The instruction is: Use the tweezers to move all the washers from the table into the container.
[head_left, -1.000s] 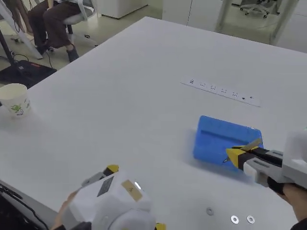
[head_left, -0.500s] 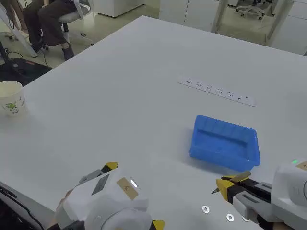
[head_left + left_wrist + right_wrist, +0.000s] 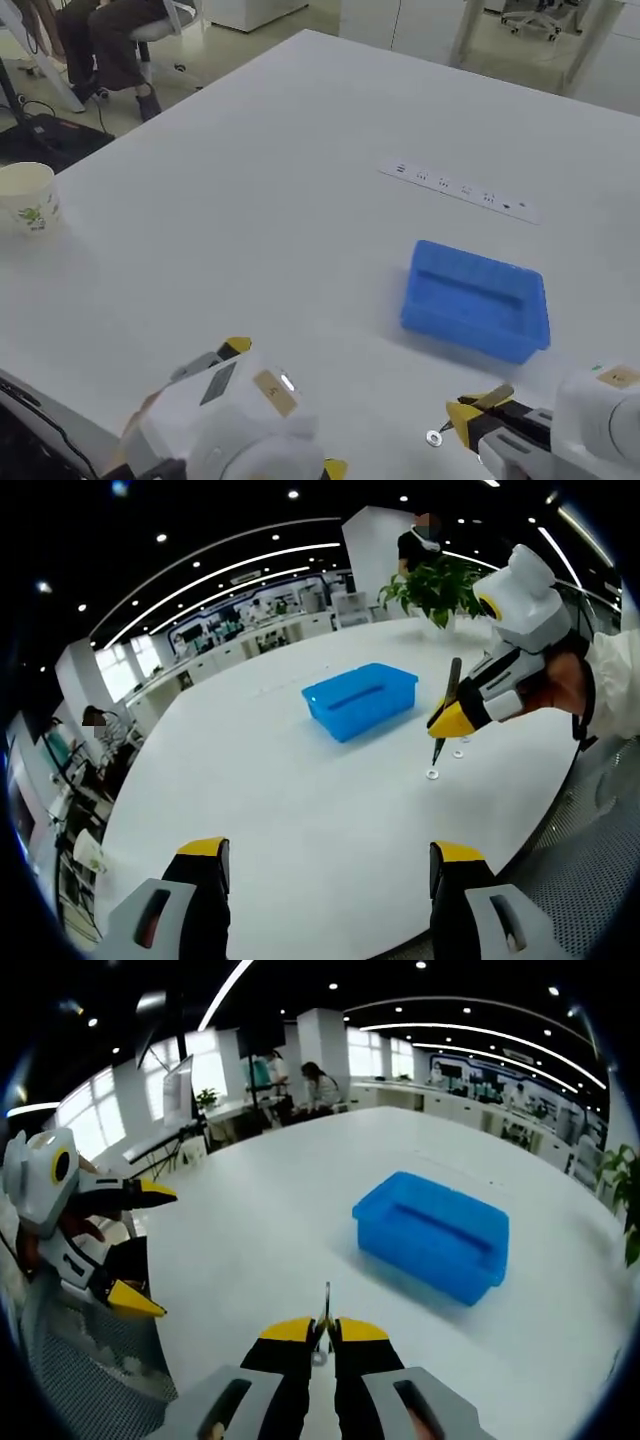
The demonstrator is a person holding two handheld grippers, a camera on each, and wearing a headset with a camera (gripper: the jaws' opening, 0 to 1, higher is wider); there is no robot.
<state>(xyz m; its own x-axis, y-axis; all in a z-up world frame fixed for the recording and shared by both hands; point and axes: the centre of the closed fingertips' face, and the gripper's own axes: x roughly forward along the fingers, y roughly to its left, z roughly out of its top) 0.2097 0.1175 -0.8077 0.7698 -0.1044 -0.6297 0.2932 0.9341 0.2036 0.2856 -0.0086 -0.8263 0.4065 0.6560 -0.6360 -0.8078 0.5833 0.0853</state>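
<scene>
Right gripper [image 3: 326,1332]: jaws closed on a pair of thin metal tweezers [image 3: 326,1305], points aimed down at the table [image 3: 250,200]. In the left gripper view the tweezer tip sits just above a small metal ring washer [image 3: 432,774]; contact cannot be confirmed. Two further washers [image 3: 458,753] lie on the table just beside the first. Left gripper [image 3: 330,850]: jaws wide apart, yellow-tipped, held low over the near edge of the table. The container [image 3: 470,330] is a blue plastic rectangular bin with raised walls, standing near the washers on their far side. Table surface is white, smooth and flat. A flat white power strip [image 3: 460,190] lies beyond the container; a printed paper cup [image 3: 28,198] stands near the left edge. Room is an open office with ceiling strip lights, a seated person [image 3: 110,40] past the far corner, and a potted plant [image 3: 440,580].
</scene>
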